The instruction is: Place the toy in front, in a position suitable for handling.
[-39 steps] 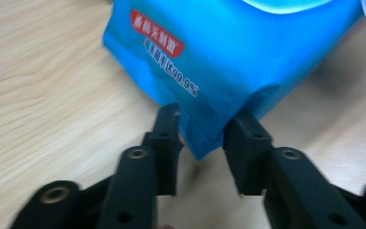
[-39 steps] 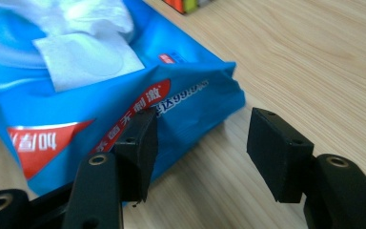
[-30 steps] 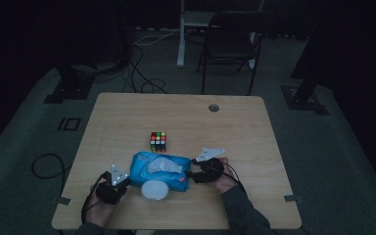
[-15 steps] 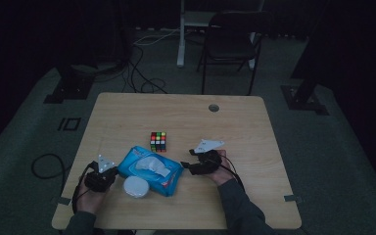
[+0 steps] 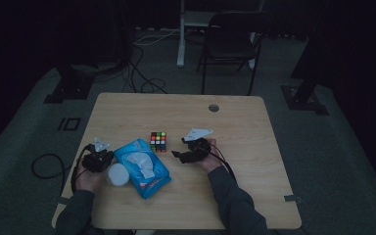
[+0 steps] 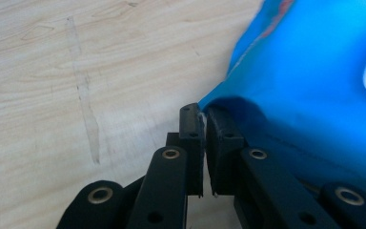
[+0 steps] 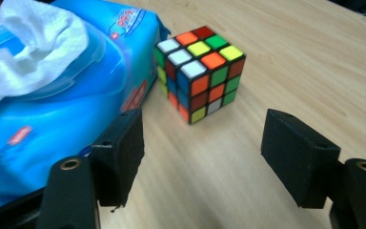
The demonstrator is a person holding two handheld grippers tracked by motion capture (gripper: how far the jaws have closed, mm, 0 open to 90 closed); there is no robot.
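The wipes pack lies on the pale wooden table, toward the near left part, slanted across it. It is a soft, pillow-shaped pouch of glossy bright blue film with small red print, and a crumpled white tissue puffs out of the clear flap on its top. A round white lid sits against its left side.

My left gripper has its black jaws almost pressed together; they have just been easing apart a little, and a thin slit shows between the pads. A crimped corner of the blue film lies right at their tips, though I cannot tell whether it is pinched.

My right gripper is spread, its jaws having just been opening, with nothing between the flat, matte, block-shaped pads. One pad stands just beside the pack's edge.

A colour cube of hard shiny squares stands close by the pack's far right corner. The table's grain is smooth and light.
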